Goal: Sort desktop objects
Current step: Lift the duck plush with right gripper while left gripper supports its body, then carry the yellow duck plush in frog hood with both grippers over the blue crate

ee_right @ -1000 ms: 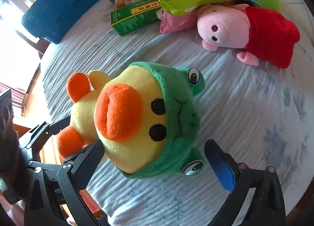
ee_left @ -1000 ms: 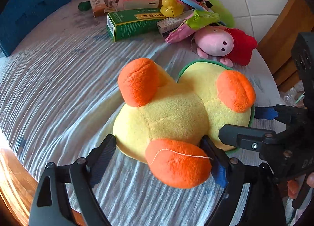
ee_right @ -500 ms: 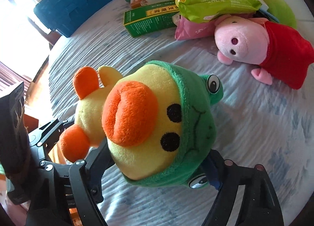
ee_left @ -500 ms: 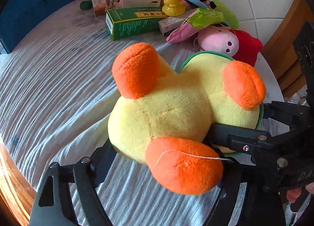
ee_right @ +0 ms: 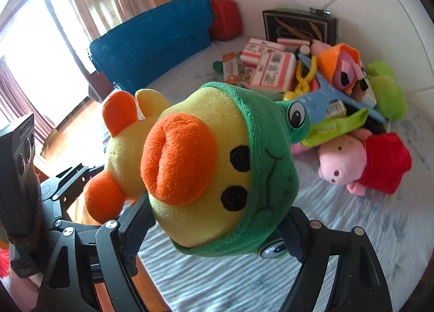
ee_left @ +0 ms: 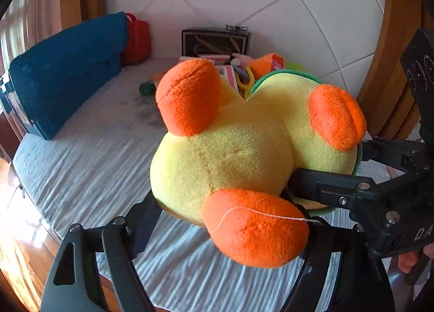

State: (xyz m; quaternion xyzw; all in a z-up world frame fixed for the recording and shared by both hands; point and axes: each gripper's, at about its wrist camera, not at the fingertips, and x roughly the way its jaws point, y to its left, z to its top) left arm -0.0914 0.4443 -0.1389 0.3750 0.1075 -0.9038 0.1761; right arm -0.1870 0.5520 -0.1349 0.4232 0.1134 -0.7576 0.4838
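While both grips hold: the yellow duck plush (ee_left: 225,154) hangs clear of the striped cloth (ee_left: 89,165) on the counter, carried between the two tools.
Left gripper (ee_left: 225,219): jaws stand wide, clamped across the duck's round body, with one orange foot bulging out over the near side; a loose thread trails from that foot to the right-hand finger.
Right gripper (ee_right: 214,228): jaws equally wide, pressed into the sides of the head, on the green frog hood (ee_right: 274,176) just under the beak.
Step in hand: carrying the lifted toy to its sorting place, judging by its height above the cloth.
Doing it well: move both hands together at one pace, so that body and head are neither stretched apart nor twisted; the soft filling gives, so squeeze steadily rather than harder.
Near edge: the counter's wooden rim curves close under the left tool, so little room lies on that side.
Open room: bare cloth stretches left and ahead of the duck, up to the blue felt bag (ee_right: 154,38) at the far left.
Far right: crowded, with the pig plush (ee_right: 344,160), pink boxes (ee_right: 268,65) and other toys heaped near the tiled wall; pass above them, not through.
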